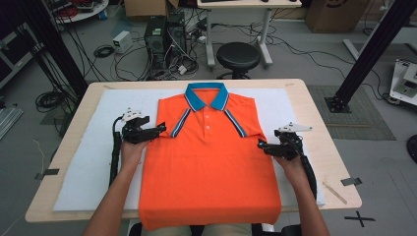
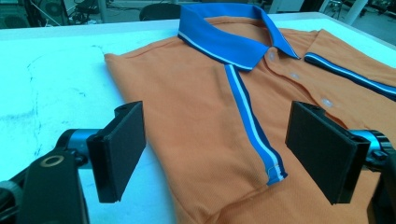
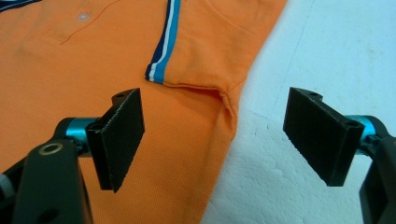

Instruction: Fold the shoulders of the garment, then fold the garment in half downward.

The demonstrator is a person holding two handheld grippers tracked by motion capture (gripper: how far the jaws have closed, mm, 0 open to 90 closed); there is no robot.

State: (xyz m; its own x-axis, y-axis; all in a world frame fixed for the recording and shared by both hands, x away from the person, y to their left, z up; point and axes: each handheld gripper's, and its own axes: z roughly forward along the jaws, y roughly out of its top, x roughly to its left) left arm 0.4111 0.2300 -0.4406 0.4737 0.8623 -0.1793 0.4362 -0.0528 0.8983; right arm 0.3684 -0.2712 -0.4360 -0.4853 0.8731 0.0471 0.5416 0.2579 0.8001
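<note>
Shirt: an orange polo shirt (image 1: pixel 209 162) lies flat, front up, on a white pad (image 1: pixel 83 162) covering the table (image 1: pixel 322 142). Its blue collar (image 1: pixel 207 96) points away from the person and its hem hangs over the near edge. Both sleeves are folded in over the chest, showing blue and white stripes.
Left gripper (image 1: pixel 158 132): sits at the shirt's left edge beside the folded sleeve. Its jaws stand wide apart and hold nothing; the sleeve stripe (image 2: pixel 252 126) lies on the table between them.
Right gripper (image 1: pixel 261 145): sits at the shirt's right edge. Its jaws are spread wide and empty, straddling the shirt's side edge (image 3: pixel 231 121), one over fabric, one over pad.
</note>
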